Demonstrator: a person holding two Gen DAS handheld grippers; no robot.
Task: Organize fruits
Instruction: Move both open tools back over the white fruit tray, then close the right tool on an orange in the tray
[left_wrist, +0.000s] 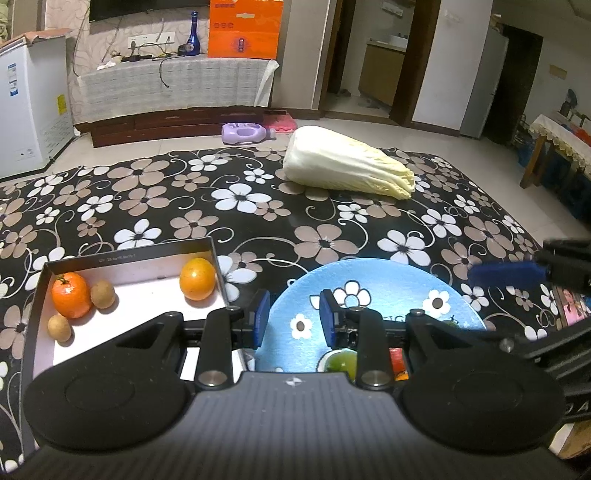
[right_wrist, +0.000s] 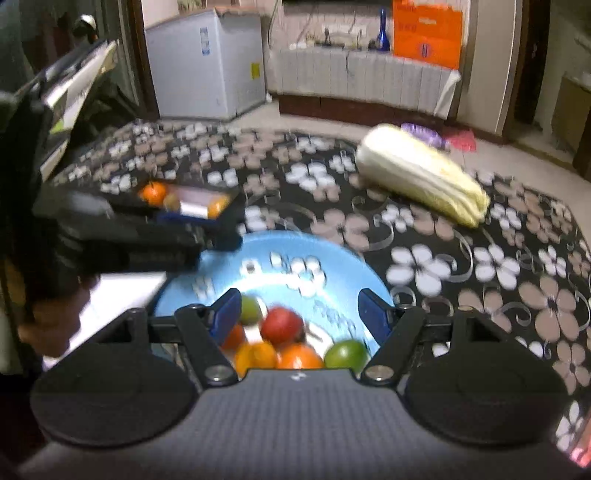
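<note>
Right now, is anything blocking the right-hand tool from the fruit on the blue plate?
Nothing visible. The right tool hangs open just above the fruit pile on the plate; the left tool sits off to one side.

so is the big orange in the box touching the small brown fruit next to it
Cannot tell. In the left wrist view the large orange fruit overlaps the small brown oval fruit in the white-floored box; no gap shows, but one may sit behind the other.

The right wrist view was motion-blurred. In the left view, the left gripper's (left_wrist: 294, 317) body hid most of the green fruit (left_wrist: 341, 362) at the plate's (left_wrist: 388, 284) 6 o'clock edge.
</note>
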